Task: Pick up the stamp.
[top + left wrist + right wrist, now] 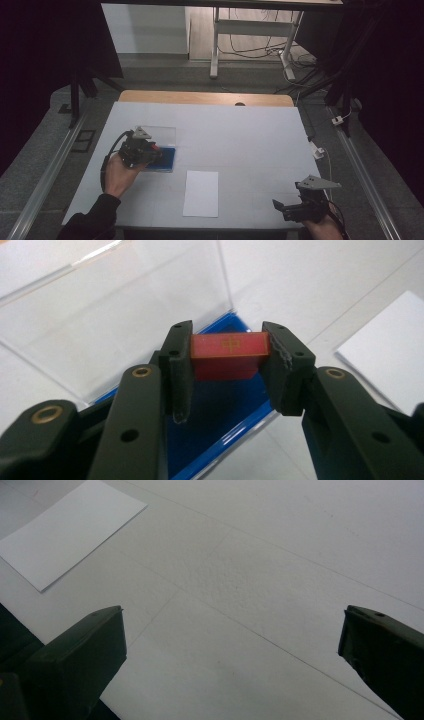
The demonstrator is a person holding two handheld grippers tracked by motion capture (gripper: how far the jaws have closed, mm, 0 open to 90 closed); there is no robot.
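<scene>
Step in hand: taking a red block [230, 351] out of a clear-lidded case [150, 310] with a blue base [220, 415], judging by the grip.
Left hand-held gripper [229, 357]: clamped on the red block, one pad on each end; in the high view it sat over the case [165, 150] at the left of the tabletop [250, 135].
Red block: between the pads above the blue base, a gold cross mark on its upper face; whether it was clear of the base could not be told.
Case lid: transparent, standing open behind the block.
Right hand-held gripper [295, 207]: jaws wide apart, nothing between them, near the front right edge.
White sheet of paper [201, 193]: flat, between the two grippers.
Next move: probably a straight lift clear of the case walls, then a carry, perhaps toward the paper, with the clamp kept firm.
</scene>
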